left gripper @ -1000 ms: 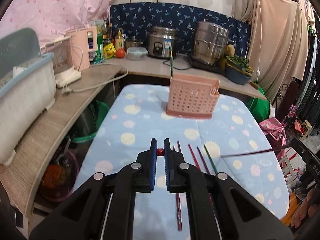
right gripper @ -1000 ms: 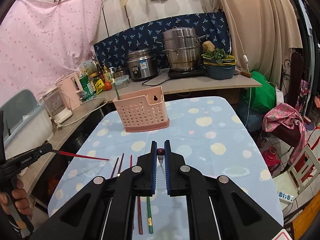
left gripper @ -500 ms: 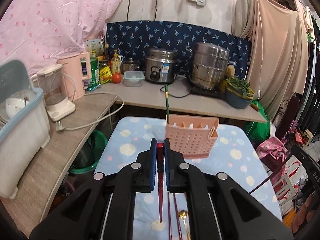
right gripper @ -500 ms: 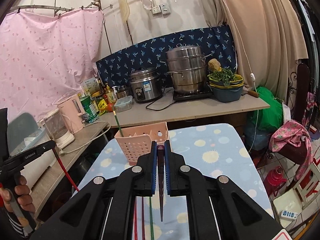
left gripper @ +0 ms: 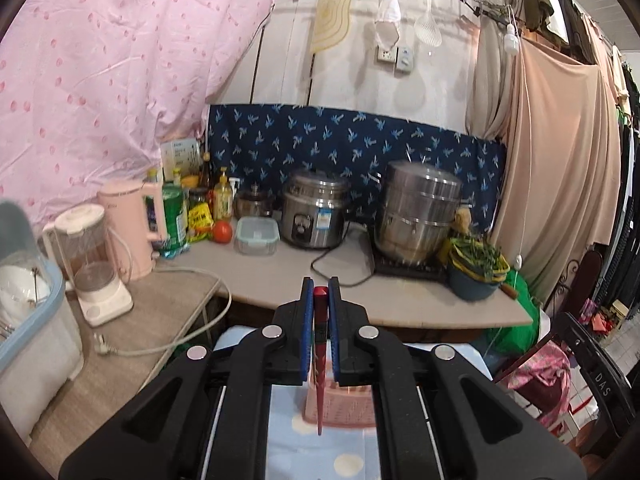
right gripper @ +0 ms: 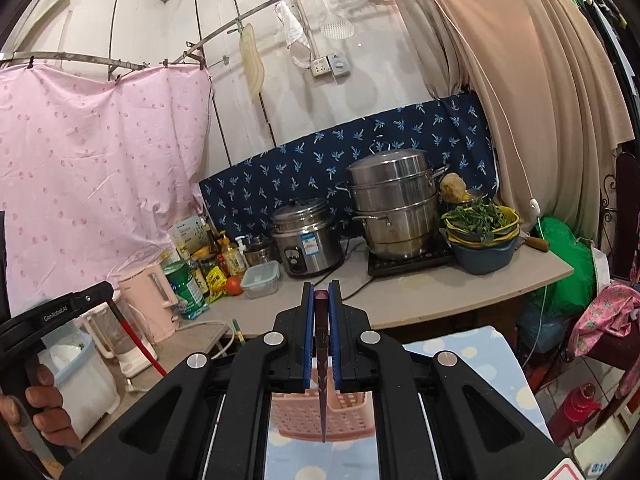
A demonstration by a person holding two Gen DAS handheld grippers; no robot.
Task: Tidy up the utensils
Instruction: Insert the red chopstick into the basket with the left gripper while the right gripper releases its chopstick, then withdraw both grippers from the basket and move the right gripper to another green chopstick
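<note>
The left gripper (left gripper: 320, 292) is clamped on a red chopstick (left gripper: 319, 364), gripped near its blunt top so the tapered tip hangs downward. The right gripper (right gripper: 321, 294) is clamped likewise on a dark purple chopstick (right gripper: 322, 376), faceted at the top and narrowing to a point. Each tip hangs in line with the pink basket (right gripper: 320, 416), which stands on the dotted blue tablecloth (right gripper: 472, 344) below both tools. This hold appears meant for dropping each stick upright into the basket. The basket is perforated plastic with straight walls; a green chopstick (right gripper: 237, 329) shows beside the right gripper's frame.
</note>
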